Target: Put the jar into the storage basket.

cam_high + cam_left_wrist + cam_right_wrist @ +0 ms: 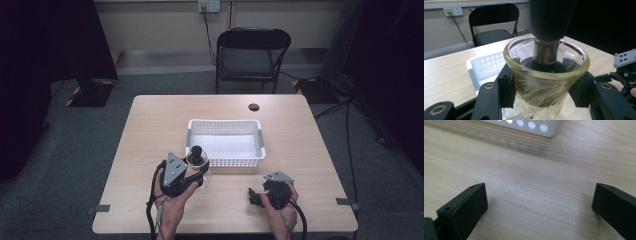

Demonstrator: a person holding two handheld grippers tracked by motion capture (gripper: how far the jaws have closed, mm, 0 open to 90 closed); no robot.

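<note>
Your left gripper (199, 173) has its jaws clamped on either side of a clear glass cup (546, 82), which holds a black-handled tool with a metal neck (546, 51) standing upright inside it; the cup sits just in front of the white perforated basket (259, 141) at the near left corner; your right gripper (253, 195) rests low over the wooden table (529, 177), jaws spread wide with nothing between them, near the basket's front.
</note>
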